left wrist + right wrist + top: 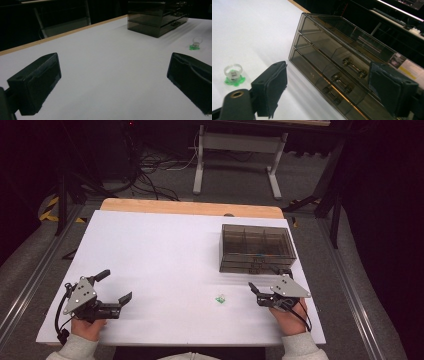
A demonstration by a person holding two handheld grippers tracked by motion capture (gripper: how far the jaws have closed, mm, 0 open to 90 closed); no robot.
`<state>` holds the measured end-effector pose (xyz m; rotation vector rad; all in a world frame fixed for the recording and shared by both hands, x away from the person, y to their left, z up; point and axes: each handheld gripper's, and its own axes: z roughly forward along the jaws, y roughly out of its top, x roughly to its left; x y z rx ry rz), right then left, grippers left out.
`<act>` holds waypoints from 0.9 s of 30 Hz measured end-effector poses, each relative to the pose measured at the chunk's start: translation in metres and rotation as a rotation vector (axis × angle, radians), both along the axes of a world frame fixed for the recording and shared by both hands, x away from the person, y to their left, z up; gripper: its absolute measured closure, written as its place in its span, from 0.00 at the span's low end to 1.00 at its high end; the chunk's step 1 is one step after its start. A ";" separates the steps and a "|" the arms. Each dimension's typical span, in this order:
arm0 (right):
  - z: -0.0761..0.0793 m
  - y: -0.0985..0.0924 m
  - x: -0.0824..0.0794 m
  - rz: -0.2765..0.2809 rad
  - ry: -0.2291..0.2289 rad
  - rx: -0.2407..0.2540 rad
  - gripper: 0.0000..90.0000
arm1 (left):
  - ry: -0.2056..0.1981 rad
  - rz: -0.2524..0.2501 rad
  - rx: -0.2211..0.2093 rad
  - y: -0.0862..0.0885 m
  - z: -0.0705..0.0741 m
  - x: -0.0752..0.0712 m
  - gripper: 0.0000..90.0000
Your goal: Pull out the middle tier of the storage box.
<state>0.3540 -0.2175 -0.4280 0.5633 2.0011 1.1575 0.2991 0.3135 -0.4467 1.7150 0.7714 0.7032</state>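
Approach is the step in hand: your right gripper (261,289), fingers spread and empty, faces the smoky transparent three-drawer plastic box (257,248) near the surface's far right corner, so next line up on a drawer handle (354,67).

no readable text, labels, brands or numbers on anything

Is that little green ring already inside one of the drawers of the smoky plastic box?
No, the green ring lies out on the white table, apart from the drawer box, whose drawers are shut.
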 end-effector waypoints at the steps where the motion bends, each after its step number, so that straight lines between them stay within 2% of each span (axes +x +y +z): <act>1: 0.000 0.000 0.000 0.000 0.000 0.000 0.19 | 0.000 0.000 0.000 0.000 0.000 0.000 0.00; 5: 0.000 0.002 -0.002 -0.007 -0.029 -0.059 0.27 | 0.001 0.004 0.003 0.000 0.000 0.000 0.00; 9: 0.000 0.005 -0.006 -0.031 -0.070 -0.119 0.30 | 0.001 0.004 0.003 0.000 0.000 0.000 0.00; 10: 0.000 0.005 -0.006 -0.031 -0.070 -0.119 0.30 | 0.002 0.004 0.004 0.000 0.000 0.000 0.00; 12: -0.001 0.008 -0.008 -0.048 -0.109 -0.172 0.31 | 0.001 0.005 0.004 0.000 0.000 0.000 0.00; 14: -0.002 0.009 -0.008 -0.052 -0.116 -0.185 0.32 | 0.001 0.005 0.003 0.000 0.000 0.000 0.00; 15: -0.003 0.012 -0.009 -0.061 -0.141 -0.229 0.32 | 0.000 0.006 0.003 0.000 0.000 0.000 0.00; 16: -0.003 0.012 -0.009 -0.061 -0.141 -0.229 0.32 | -0.001 0.006 0.003 0.000 0.000 0.000 0.00; 18: -0.005 0.015 -0.010 -0.066 -0.158 -0.271 0.35 | 0.001 0.004 0.004 0.000 0.000 0.000 0.00; 19: -0.006 0.017 -0.013 -0.066 -0.184 -0.294 0.39 | 0.001 0.003 0.004 0.000 0.000 0.000 0.00; 21: -0.007 0.021 -0.015 -0.071 -0.213 -0.326 0.39 | 0.000 0.002 0.006 -0.001 0.000 0.000 0.00; 27: -0.009 0.025 -0.017 -0.092 -0.246 -0.385 0.40 | 0.001 0.001 0.006 -0.001 0.000 0.000 0.00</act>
